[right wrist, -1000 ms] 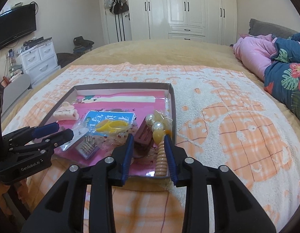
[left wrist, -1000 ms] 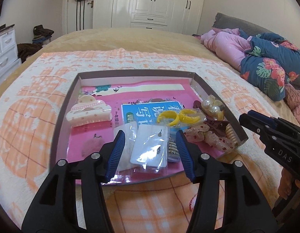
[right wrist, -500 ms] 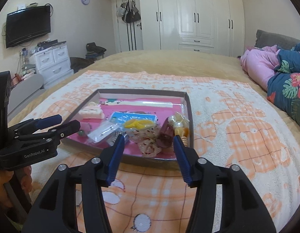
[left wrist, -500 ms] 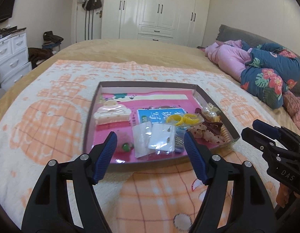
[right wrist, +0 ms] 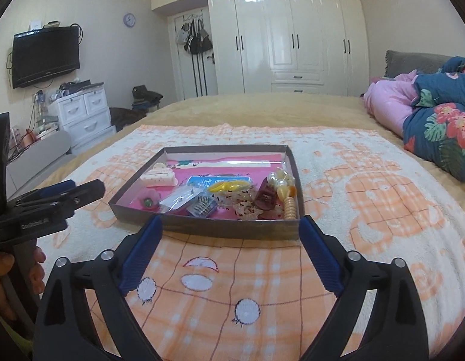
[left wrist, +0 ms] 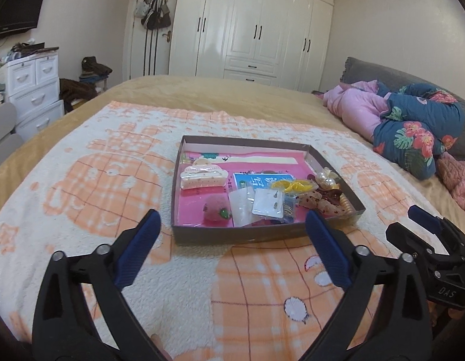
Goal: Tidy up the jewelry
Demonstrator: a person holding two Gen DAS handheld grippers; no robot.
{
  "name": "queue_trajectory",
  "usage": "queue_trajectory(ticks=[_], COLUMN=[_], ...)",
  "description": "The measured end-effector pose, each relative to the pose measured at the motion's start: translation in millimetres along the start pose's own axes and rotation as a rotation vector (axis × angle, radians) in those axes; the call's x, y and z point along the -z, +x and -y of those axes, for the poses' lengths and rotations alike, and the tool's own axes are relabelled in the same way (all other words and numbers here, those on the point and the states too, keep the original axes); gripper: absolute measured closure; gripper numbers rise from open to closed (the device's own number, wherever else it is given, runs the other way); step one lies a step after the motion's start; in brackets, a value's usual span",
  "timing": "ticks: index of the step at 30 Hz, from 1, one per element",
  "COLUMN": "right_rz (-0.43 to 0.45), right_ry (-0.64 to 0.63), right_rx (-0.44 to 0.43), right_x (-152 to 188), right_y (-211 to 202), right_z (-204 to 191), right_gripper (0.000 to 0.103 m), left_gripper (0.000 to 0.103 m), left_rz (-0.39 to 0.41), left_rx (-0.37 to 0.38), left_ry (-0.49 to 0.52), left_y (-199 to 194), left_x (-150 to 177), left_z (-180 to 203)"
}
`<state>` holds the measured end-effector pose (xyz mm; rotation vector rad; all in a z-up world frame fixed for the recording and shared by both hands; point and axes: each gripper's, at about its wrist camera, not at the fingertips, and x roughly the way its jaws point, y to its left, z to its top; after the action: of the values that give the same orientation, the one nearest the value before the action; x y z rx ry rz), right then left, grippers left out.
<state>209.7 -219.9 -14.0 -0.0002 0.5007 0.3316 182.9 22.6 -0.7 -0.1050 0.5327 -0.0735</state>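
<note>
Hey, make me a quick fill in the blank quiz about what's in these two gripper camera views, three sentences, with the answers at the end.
1. The left hand-held gripper and the right hand-held gripper both have their jaws ____.
2. The cream hair claw lies inside the ____.
3. The tray sits on an orange and white ____.

Missing words: open; tray; blanket

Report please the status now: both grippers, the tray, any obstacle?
Left gripper open, empty. Right gripper open, empty. Shallow grey cardboard tray holds hair clips, untouched. Nothing between.
</note>
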Motion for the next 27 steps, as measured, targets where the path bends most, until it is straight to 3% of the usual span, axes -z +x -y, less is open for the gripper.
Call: queue_trajectory(ticks=[14, 27], right_rz=[0.115, 0.185], right_ry=[-0.018, 0.009], right_rx=[0.096, 0.064], right_x=[26, 47], right_y=[-46, -87], right_z=[-17, -26], right_gripper=[0.007, 0.006], left_gripper=[0.011, 0.011], left_rz=[0.071, 0.104], left_rx=[0.003, -0.018], left_ry=[0.018, 0.015], left_y=[-47, -77], left_x=[25, 52], left_z=[0, 8])
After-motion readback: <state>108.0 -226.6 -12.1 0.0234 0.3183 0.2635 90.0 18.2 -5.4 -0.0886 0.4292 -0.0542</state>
